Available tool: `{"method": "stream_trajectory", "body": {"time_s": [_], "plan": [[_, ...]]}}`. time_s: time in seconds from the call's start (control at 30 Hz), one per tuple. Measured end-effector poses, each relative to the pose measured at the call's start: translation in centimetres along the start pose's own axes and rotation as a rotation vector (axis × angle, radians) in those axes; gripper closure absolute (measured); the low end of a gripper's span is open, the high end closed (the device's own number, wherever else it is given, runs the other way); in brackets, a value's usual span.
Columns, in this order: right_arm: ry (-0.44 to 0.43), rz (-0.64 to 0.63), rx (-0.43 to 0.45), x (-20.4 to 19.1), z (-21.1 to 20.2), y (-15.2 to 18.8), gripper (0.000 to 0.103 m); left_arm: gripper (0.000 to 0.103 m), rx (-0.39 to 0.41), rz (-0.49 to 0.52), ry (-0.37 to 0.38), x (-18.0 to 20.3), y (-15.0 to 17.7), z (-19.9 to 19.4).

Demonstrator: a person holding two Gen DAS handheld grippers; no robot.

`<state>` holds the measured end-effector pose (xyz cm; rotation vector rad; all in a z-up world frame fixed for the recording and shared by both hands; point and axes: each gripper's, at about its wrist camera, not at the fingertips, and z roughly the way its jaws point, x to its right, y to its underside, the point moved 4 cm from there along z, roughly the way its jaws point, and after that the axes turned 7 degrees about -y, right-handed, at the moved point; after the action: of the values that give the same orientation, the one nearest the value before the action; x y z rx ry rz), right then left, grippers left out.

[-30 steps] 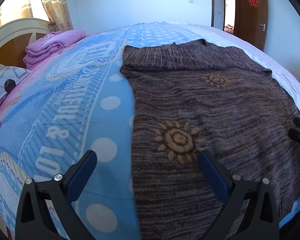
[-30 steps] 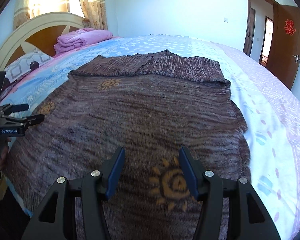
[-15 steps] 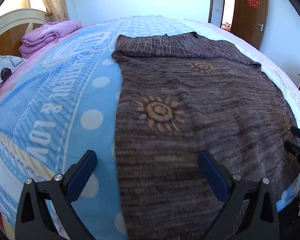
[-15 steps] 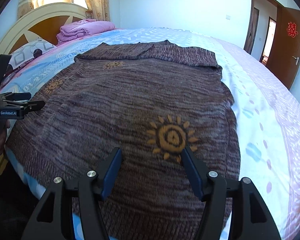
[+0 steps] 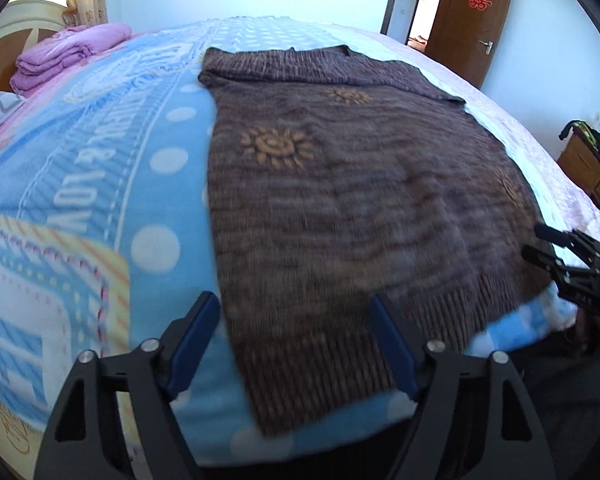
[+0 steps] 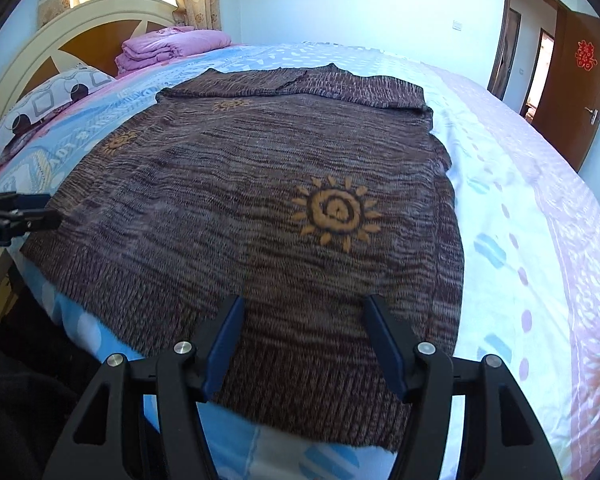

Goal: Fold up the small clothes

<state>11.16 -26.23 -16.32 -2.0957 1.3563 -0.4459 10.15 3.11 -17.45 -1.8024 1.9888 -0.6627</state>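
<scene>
Left gripper [image 5: 294, 338]: jaws closing, straddling the ribbed hem corner, no pad pressing cloth. Right gripper [image 6: 302, 342]: jaws apart above the hem, holding nothing. Brown marled knit sweater [image 6: 236, 200], orange sun motifs, lies flat on the blue printed bedspread [image 5: 100, 184]. Beyond, folded pink blanket [image 6: 172, 46].

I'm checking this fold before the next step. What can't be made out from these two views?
- Sweater sleeves: neither view shows them apart from the folded-over top band.
- Near hem: blurred in the left wrist view.
- Pillow: cut off by the lens edge.
- Right gripper in the left wrist view: cropped, jaw gap unreadable there.
</scene>
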Motion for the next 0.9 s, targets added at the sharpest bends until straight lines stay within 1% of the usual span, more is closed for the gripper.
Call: {"method": "stream_trajectory", "body": {"time_s": [0.03, 0.1, 0.13, 0.17, 0.2, 0.23, 0.37, 0.4, 0.43, 0.47, 0.57, 0.63, 0.77, 0.83, 0.9], "plan": [[0.0, -0.001, 0.0, 0.1, 0.0, 0.1, 0.04, 0.032, -0.004, -0.001, 0.011, 0.0, 0.4, -0.2], [-0.001, -0.001, 0.003, 0.1, -0.1, 0.1, 0.04, 0.042, -0.016, -0.009, 0.037, -0.1, 0.8, -0.5], [-0.003, 0.0, 0.002, 0.1, -0.1, 0.1, 0.04, 0.045, -0.026, -0.022, 0.056, -0.3, 0.9, -0.6], [-0.004, 0.001, 0.002, 0.1, -0.2, 0.2, 0.04, 0.053, -0.033, -0.038, 0.07, -0.5, 1.0, -0.8], [-0.004, 0.0, 0.001, 0.1, -0.2, 0.1, 0.04, 0.064, -0.039, -0.051, 0.083, -0.6, 1.1, -0.8], [-0.005, 0.001, 0.0, 0.1, -0.3, 0.1, 0.04, 0.068, -0.049, -0.063, 0.101, -0.8, 1.3, -0.9], [-0.017, 0.011, 0.002, 0.3, -0.6, 0.1, 0.04, 0.069, -0.054, -0.084, 0.111, -0.9, 1.6, -0.7], [-0.02, 0.013, 0.001, 0.4, -0.6, 0.1, 0.04, 0.077, -0.054, -0.076, 0.102, -0.8, 1.5, -0.8], [-0.021, 0.014, 0.001, 0.6, -0.7, 0.1, 0.04, 0.087, -0.053, -0.066, 0.097, -0.8, 1.5, -0.9], [-0.019, 0.016, 0.002, 0.7, -0.8, 0.1, 0.04, 0.095, -0.055, -0.063, 0.106, -0.9, 1.4, -1.0], [-0.004, 0.032, 0.007, 1.6, -1.5, 0.1, 0.04, 0.095, -0.052, -0.079, 0.122, -1.4, 1.2, -1.3], [0.01, 0.061, 0.024, 2.7, -2.5, 0.0, 0.04, 0.095, -0.043, -0.071, 0.116, -1.4, 1.1, -1.5], [0.023, 0.149, 0.056, 5.4, -5.0, 0.3, 0.04, 0.095, -0.013, -0.066, 0.141, -1.5, 0.6, -2.6], [0.031, 0.19, 0.056, 6.4, -5.7, 1.0, 0.04, 0.095, 0.011, -0.07, 0.15, -2.0, 0.1, -3.5], [0.017, 0.219, 0.037, 7.0, -5.9, 1.8, 0.04, 0.095, 0.021, -0.074, 0.154, -2.5, 0.0, -4.0]]}}
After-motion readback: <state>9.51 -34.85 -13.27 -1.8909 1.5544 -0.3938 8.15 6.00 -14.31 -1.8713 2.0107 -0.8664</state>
